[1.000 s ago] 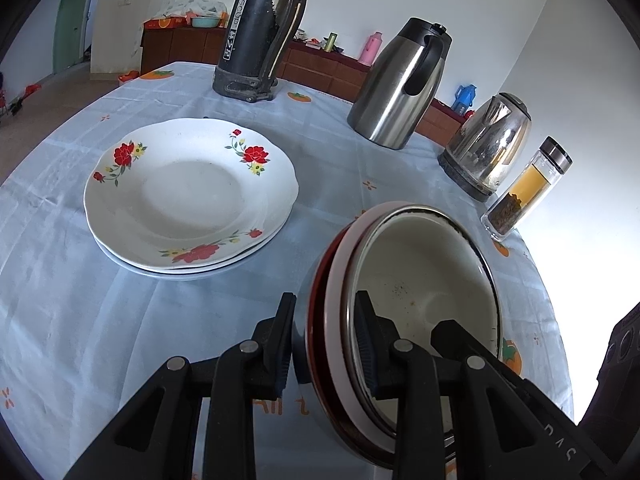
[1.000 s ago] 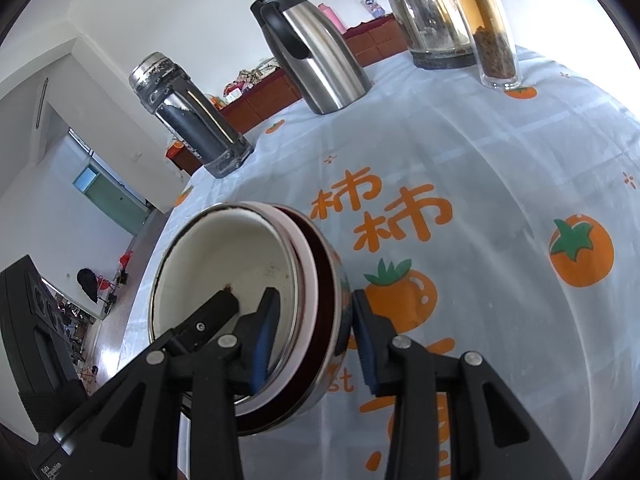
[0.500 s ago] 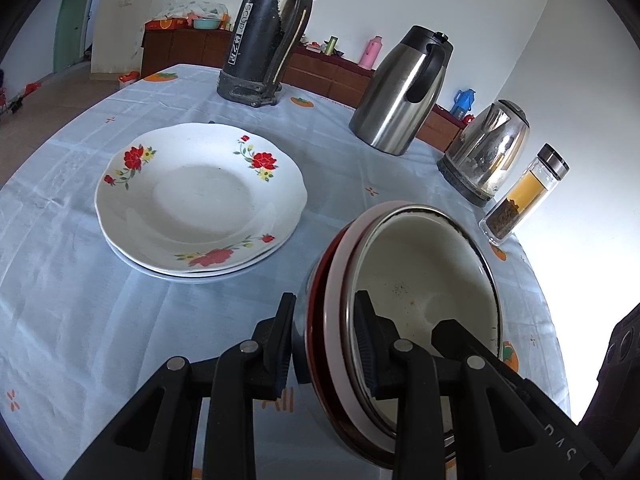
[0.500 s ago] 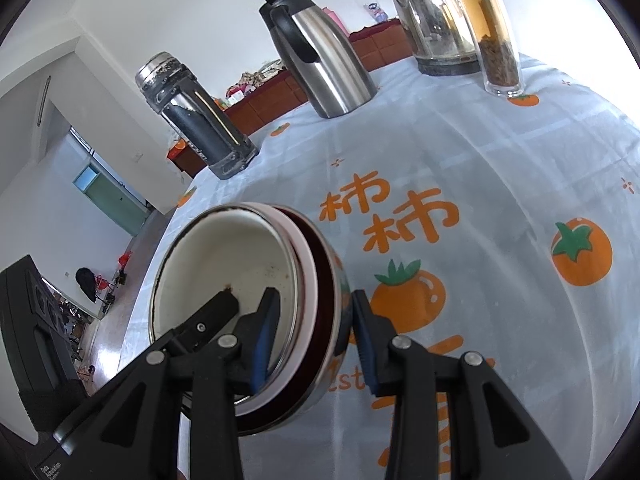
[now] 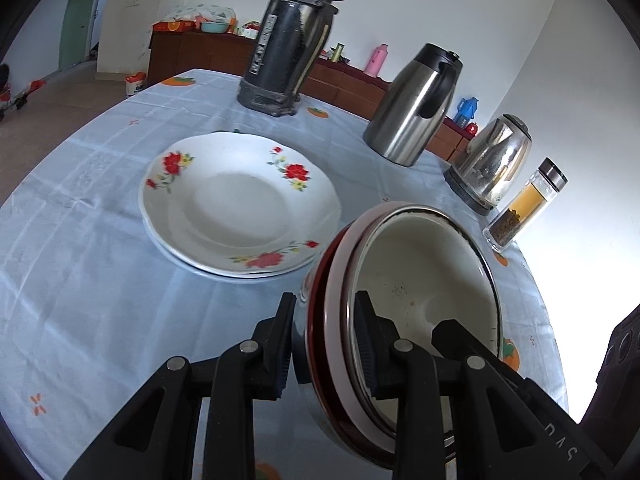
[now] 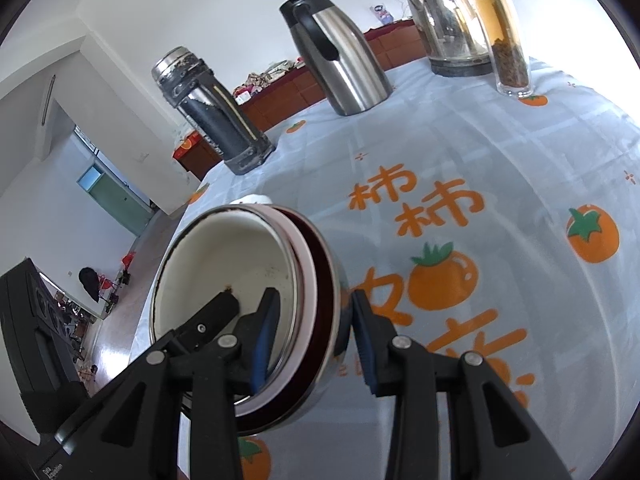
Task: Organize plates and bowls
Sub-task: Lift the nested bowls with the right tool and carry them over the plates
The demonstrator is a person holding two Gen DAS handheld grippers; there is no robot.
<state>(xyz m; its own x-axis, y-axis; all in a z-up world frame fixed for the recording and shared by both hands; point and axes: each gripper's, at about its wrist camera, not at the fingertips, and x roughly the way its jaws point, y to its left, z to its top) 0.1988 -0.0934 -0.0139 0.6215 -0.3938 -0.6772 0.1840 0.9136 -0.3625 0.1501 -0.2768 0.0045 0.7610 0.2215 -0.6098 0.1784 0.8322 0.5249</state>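
Left gripper (image 5: 325, 340) and right gripper (image 6: 310, 330) each pinched opposite rims of a nested stack of bowls (image 5: 404, 312), cream enamel inside white and dark red rims in a steel shell, held tilted above the pale blue persimmon-print tablecloth (image 6: 500, 168). Beyond lay two stacked white floral plates (image 5: 240, 204). Near the table's far edge stood a black flask (image 5: 288, 40), steel jug (image 5: 412, 108), steel kettle (image 5: 490, 160) and glass tea bottle (image 5: 524, 204).
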